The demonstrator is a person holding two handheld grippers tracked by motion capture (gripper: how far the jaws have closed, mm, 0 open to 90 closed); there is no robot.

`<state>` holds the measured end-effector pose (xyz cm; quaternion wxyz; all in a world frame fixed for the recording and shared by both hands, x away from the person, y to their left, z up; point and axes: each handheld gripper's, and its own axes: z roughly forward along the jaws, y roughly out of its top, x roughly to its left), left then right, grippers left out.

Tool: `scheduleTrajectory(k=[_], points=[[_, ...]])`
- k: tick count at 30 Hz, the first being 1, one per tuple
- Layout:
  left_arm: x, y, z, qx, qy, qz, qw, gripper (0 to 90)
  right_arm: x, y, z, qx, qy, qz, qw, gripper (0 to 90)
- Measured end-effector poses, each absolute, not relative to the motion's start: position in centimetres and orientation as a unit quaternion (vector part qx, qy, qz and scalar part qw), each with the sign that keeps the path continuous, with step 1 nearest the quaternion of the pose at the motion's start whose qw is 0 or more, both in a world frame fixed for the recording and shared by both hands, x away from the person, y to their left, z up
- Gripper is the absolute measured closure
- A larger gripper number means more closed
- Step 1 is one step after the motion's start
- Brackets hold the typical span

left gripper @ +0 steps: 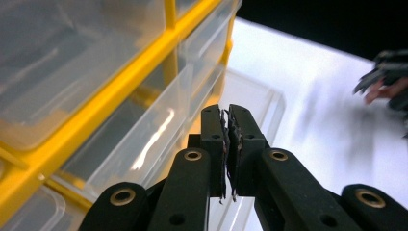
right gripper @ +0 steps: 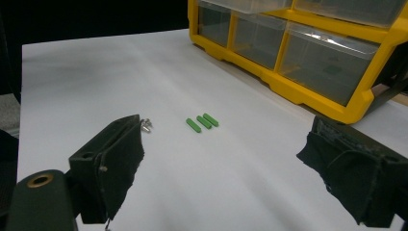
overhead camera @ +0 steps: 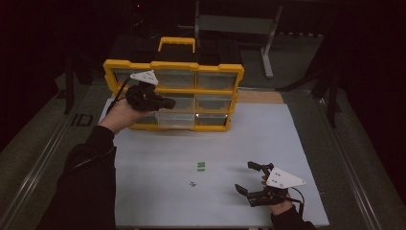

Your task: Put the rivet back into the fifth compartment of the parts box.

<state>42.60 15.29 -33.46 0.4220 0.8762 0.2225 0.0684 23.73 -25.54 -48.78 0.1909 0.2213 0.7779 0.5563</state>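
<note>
Left gripper (overhead camera: 165, 102), jaws pressed together, at the clear plastic drawer (overhead camera: 175, 118) (pulled partly out) of the yellow-framed organiser (overhead camera: 218, 68). Right gripper (overhead camera: 251, 177), jaws wide apart, near three green sticks (overhead camera: 201, 166).

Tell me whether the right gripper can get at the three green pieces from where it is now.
Probably yes. The right gripper is open above the white table, and the green pieces lie ahead of its jaws with only bare surface between; the small screws sit off to one side.
</note>
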Motion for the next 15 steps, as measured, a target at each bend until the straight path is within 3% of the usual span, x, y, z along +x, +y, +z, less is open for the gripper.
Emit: scheduleTrajectory(k=[4,11,15], points=[[42.79,14.69,-33.95,0.892,0.227,0.074,0.384,84.5,23.73,-25.55,-48.78,0.221,0.778,0.556,0.190,12.3],[42.68,14.72,-34.00,0.883,0.235,0.080,0.398,83.6,23.73,-25.60,-48.76,0.222,0.778,0.557,0.190,12.3],[42.40,15.00,-33.70,0.875,0.240,0.083,0.412,71.3,23.74,-25.62,-48.73,0.221,0.777,0.558,0.191,12.3]])
